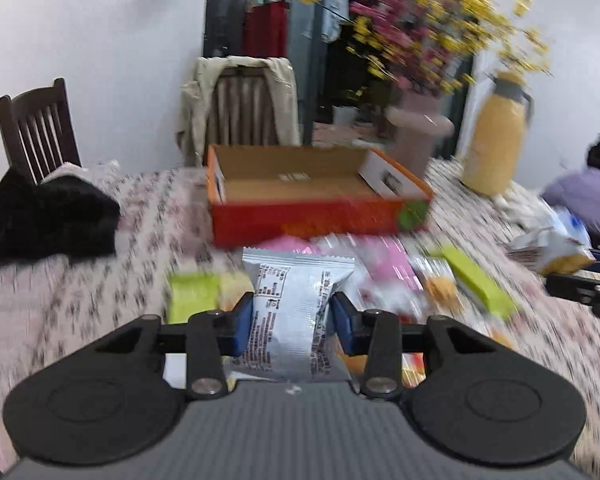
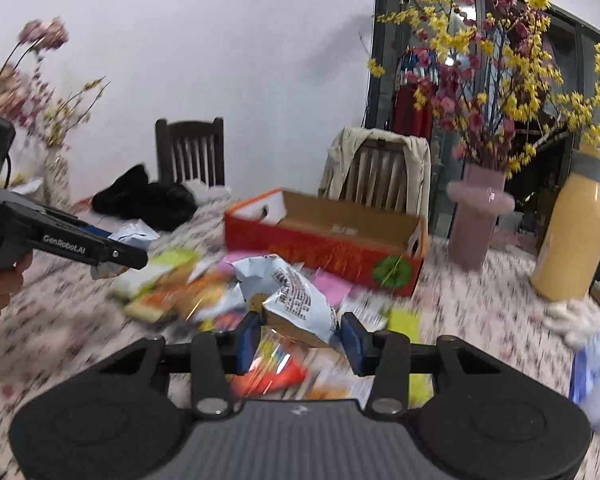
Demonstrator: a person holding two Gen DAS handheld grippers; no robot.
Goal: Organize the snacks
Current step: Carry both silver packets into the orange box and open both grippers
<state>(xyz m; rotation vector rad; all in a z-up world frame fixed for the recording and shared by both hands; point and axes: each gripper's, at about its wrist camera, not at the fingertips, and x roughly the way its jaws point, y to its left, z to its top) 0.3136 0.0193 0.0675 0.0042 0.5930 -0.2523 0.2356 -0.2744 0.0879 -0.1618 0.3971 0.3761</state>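
Carrying: two snack packets, one in each gripper, lifted above the pile on the table [image 1: 80, 304] — the step in hand looks like the move to the box.
Left gripper [image 1: 293, 316]: jaws partly closed, blue pads pressed on the sides of a silver packet [image 1: 296, 300], its printed label facing up.
Right gripper [image 2: 300, 330]: jaws about as far closed, gripping a crumpled pale-blue packet [image 2: 296, 296] with an orange lower edge.
Box [image 1: 316, 216]: orange-red card, open and empty inside, standing just beyond the pile.
Pile [image 1: 420, 272]: pink, green and orange wrappers, blurred, loose on the flowered cloth.
Next move: likely to bring each packet over the open box and let go — the near wall must be cleared, and the two grippers kept apart.
Nearby: a pink vase [image 2: 478, 220] and a yellow flask [image 2: 572, 236] stand right of the box.
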